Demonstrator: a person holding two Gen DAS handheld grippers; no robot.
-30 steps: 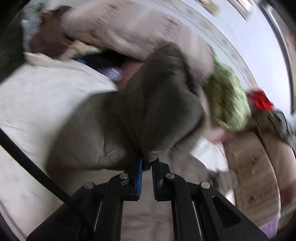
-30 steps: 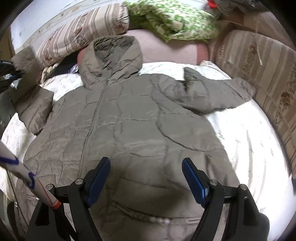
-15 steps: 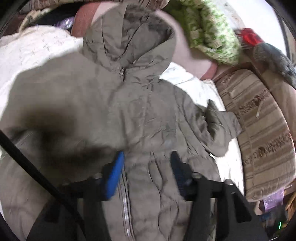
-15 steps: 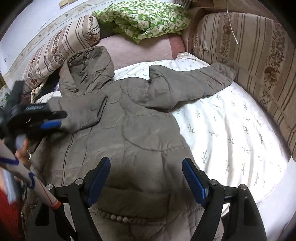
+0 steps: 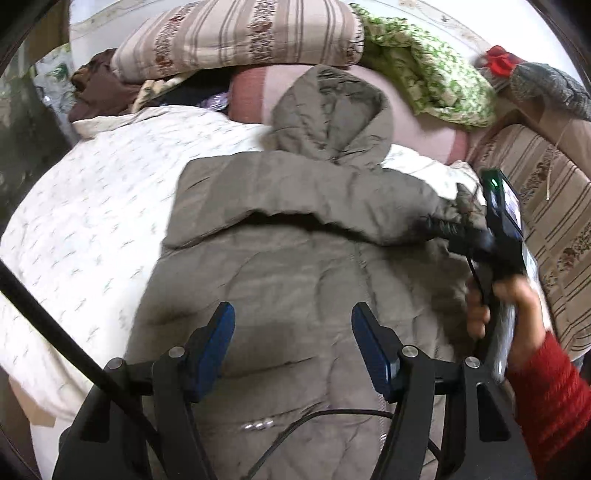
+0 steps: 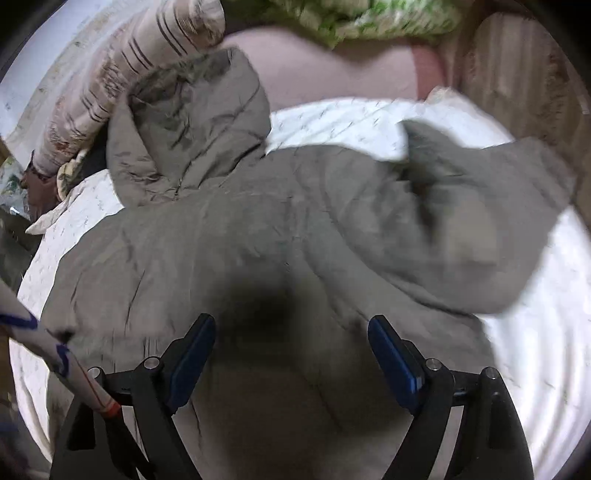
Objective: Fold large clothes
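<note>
Two views cover one olive-grey hooded jacket spread front-up on a bed's white printed quilt, hood toward the striped pillow and green patterned bedding. Only the left wrist view shows the left sleeve folded across the chest, the other tool held by a hand in a red sleeve, and a black cable lying over the hem. Only the right wrist view, blurred, shows the right sleeve lying out over the quilt. Left tongs are opening, nothing between the blue pads, above the jacket's lower front. Right tongs are also opening, wide and empty, over the jacket body. Bare quilt lies open left of the jacket; a striped cushion bounds the right edge.
</note>
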